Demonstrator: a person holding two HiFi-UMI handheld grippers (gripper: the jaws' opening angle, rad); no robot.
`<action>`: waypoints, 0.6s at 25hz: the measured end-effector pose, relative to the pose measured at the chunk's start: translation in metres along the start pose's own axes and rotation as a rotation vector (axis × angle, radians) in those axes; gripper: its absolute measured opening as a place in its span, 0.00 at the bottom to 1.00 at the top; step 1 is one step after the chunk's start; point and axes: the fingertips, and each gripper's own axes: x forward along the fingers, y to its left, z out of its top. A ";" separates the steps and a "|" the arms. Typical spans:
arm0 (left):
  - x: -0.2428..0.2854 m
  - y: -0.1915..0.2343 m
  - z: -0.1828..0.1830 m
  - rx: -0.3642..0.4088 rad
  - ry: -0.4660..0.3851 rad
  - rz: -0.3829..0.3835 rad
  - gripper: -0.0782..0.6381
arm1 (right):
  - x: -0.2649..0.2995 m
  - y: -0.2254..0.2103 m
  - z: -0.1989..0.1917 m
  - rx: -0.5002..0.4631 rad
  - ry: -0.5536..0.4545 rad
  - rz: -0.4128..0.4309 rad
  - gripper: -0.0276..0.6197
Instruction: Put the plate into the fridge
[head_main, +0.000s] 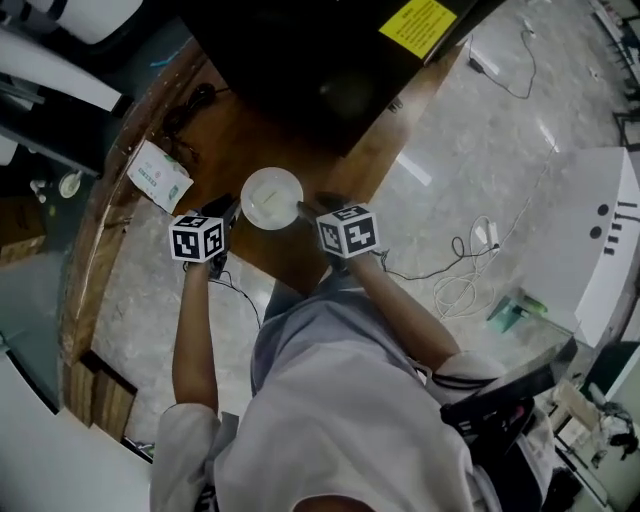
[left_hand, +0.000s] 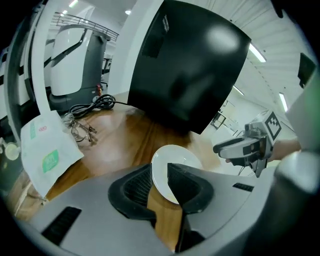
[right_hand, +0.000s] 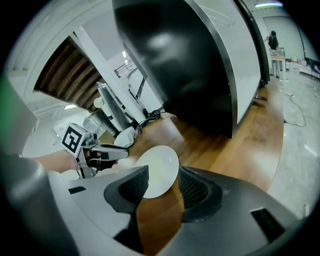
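**Floor.** Pale, glossy floor (head_main: 470, 150) fills the right side of the head view, with a white cable (head_main: 462, 275) looped on it beside you.

**Fridge.** The black fridge (head_main: 300, 60) stands at the far side of the table. It has a yellow label (head_main: 417, 25) on top. Both gripper views show its dark, shiny front rising just behind the plate. Its front looks closed, though no handle or seam can be made out.

**Table.** The curved wooden table (head_main: 230, 140) runs from the fridge toward you, and you stand at its near edge.

**Grippers.** You hold the left gripper (head_main: 230, 205) and the right gripper (head_main: 308, 207) low over the table, angled down. They sit one on each side of the plate (head_main: 272, 197), tips close to its rim. The left gripper's jaws stand a little apart, with bare wood between the pads, and they clamp nothing. The plate's near edge passes behind its right pad. The right gripper's jaws stand wide apart and hold nothing. The plate shows in the gap between them, ahead of the pads.

**Packet.** A white packet (head_main: 158, 177) with green print lies on the table to your left, well apart from the plate.

**Plate.** The round, white plate lies flat on the wood in front of the fridge, outside it.

**Glasses.** A pair of glasses (left_hand: 82, 131) lies on the table beside the packet.
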 end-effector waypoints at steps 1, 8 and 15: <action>0.006 0.000 0.000 0.014 0.018 -0.003 0.24 | 0.003 -0.004 -0.003 0.029 0.005 -0.004 0.32; 0.035 -0.004 -0.008 0.001 0.080 -0.003 0.24 | 0.016 -0.024 -0.018 0.181 0.029 -0.047 0.31; 0.045 -0.003 -0.023 0.040 0.110 0.024 0.23 | 0.033 -0.027 -0.037 0.312 0.076 -0.024 0.31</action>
